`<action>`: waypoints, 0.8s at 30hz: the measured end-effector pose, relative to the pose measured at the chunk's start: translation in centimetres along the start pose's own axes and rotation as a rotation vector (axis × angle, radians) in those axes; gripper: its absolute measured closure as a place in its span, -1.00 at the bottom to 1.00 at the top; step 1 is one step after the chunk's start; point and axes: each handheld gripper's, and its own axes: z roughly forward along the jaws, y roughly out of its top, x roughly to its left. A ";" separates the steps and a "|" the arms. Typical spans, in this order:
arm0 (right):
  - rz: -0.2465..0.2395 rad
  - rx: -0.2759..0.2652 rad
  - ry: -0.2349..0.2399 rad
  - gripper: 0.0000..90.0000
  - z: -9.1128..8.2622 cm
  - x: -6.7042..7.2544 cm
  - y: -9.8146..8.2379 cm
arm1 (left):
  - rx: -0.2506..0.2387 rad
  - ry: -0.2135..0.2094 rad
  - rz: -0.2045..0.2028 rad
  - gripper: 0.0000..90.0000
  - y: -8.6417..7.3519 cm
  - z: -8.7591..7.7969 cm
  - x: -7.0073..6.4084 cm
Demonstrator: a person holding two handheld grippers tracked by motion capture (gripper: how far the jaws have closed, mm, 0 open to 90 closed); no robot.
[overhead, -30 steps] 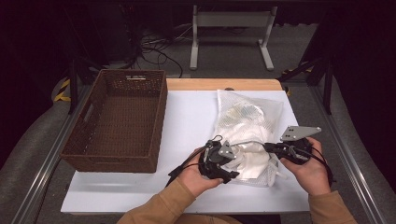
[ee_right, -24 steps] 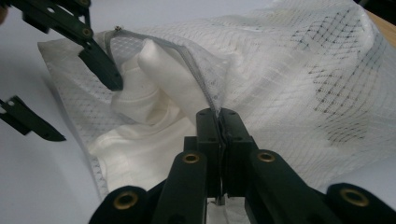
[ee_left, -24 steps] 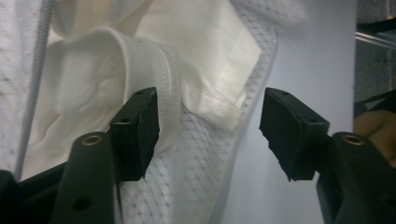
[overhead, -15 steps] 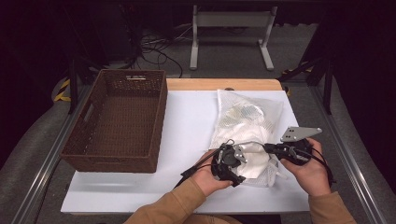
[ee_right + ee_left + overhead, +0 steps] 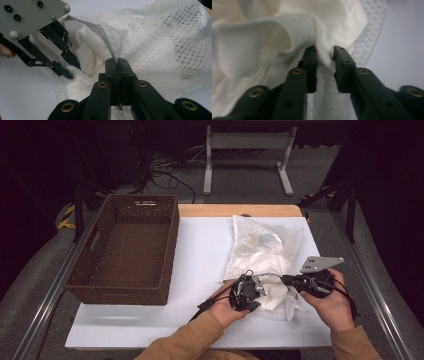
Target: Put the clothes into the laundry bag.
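A white mesh laundry bag lies on the white table, its near end open. A white cloth bulges out of that opening. My left gripper is at the bag's mouth, and in the left gripper view the left gripper is shut on a fold of the white cloth. My right gripper holds the bag's rim from the right. The right gripper is shut on the zip edge of the mesh bag, lifting it above the cloth. The left gripper shows there too, biting the cloth.
A brown wicker basket with nothing in it stands on the table's left half. Bare white tabletop lies between basket and bag. A metal stand and cables are on the floor beyond the far edge.
My left gripper has moved right, from beside the bag into its mouth, and taken hold of the white cloth. The right gripper has kept its hold on the bag's edge.
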 end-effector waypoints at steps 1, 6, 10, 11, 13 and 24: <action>-0.001 0.002 0.004 0.96 0.0 0.1 0.0 | -0.014 0.005 -0.004 0.83 0.1 -0.1 0.1; 0.001 0.013 0.023 0.97 -0.1 0.2 -0.2 | -0.079 0.061 -0.020 0.86 0.6 -1.3 0.7; 0.001 0.016 0.033 0.97 -0.3 0.4 -0.3 | -0.085 0.089 -0.032 0.88 0.8 -1.2 1.5; 0.001 0.016 0.035 0.97 -0.4 0.4 -0.3 | -0.079 0.094 -0.031 0.88 0.9 -1.2 1.6; 0.001 0.019 0.037 0.97 -0.5 0.4 -0.4 | -0.079 0.113 -0.022 0.88 1.1 -1.2 1.8; 0.000 0.051 0.056 0.98 -1.1 0.9 -1.3 | -0.082 0.168 -0.029 0.88 1.5 -0.7 2.5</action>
